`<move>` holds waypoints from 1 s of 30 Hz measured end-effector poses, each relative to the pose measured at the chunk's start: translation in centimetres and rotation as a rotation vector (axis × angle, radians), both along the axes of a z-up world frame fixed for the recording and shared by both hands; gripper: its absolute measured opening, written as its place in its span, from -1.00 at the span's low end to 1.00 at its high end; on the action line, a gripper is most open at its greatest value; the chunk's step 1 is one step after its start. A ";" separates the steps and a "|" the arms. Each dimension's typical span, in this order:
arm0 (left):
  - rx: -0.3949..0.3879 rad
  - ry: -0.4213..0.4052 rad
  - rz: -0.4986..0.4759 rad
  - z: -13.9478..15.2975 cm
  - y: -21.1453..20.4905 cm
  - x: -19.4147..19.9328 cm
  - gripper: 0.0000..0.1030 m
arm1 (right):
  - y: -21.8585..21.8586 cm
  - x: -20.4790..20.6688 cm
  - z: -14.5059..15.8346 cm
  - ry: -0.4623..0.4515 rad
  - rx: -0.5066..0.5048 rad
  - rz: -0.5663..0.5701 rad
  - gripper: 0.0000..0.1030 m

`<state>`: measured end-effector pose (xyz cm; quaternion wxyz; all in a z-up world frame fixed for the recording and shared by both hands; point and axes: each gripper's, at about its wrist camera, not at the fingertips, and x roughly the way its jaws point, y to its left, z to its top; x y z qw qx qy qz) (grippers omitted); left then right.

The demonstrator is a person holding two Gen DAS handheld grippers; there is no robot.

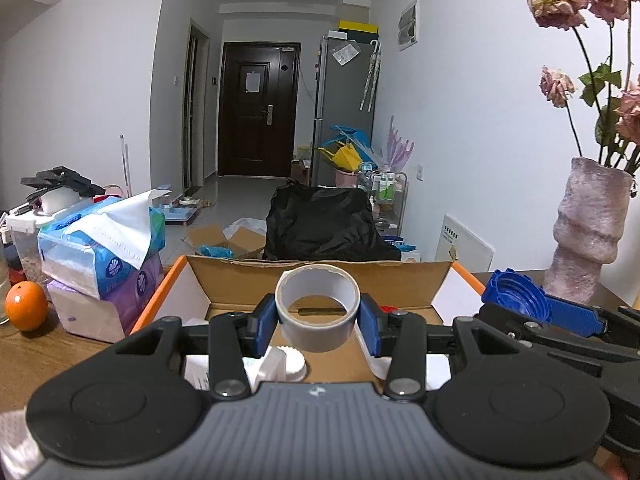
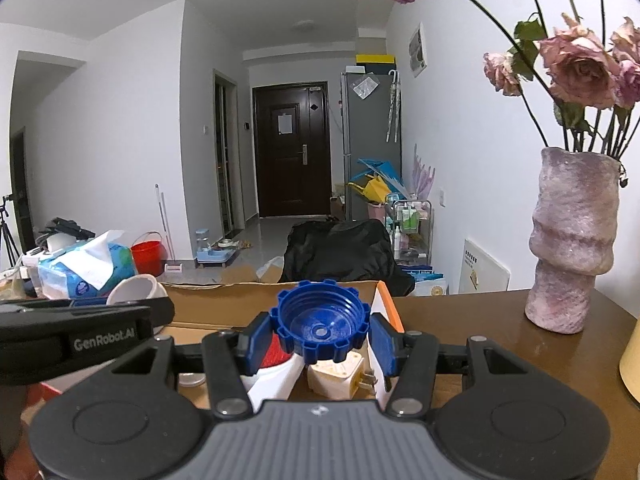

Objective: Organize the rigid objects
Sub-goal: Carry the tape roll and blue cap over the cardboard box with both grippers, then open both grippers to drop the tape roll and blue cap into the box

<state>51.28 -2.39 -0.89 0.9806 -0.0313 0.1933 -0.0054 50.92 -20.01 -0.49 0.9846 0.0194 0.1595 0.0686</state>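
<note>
My left gripper (image 1: 318,320) is shut on a grey tape roll (image 1: 318,308) and holds it above the open cardboard box (image 1: 320,270). My right gripper (image 2: 320,330) is shut on a blue ridged bottle cap (image 2: 320,322) and holds it over the box's right part (image 2: 224,304). The cap also shows in the left wrist view (image 1: 514,292), to the right of the tape. Inside the box lie a white ribbed cap (image 1: 290,364), a white plug adapter (image 2: 340,376) and a red-and-white item (image 2: 276,360).
A pink vase with dried roses (image 2: 572,240) stands on the wooden table (image 2: 480,320) to the right of the box. Tissue packs (image 1: 104,256) and an orange (image 1: 26,306) lie to the left. A yellow object (image 2: 630,364) is at the right edge.
</note>
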 end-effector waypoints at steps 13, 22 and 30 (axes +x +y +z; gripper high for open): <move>0.035 0.003 0.026 -0.5 0.8 2.6 -0.15 | 0.3 2.7 -0.5 0.017 -0.008 0.013 0.01; 0.038 0.013 0.025 -0.7 1.1 2.9 -0.09 | 0.4 3.3 -1.0 0.037 -0.011 0.022 0.01; 0.057 0.003 0.082 -0.6 1.6 2.6 1.00 | -0.1 3.5 -1.0 0.062 0.012 0.006 0.53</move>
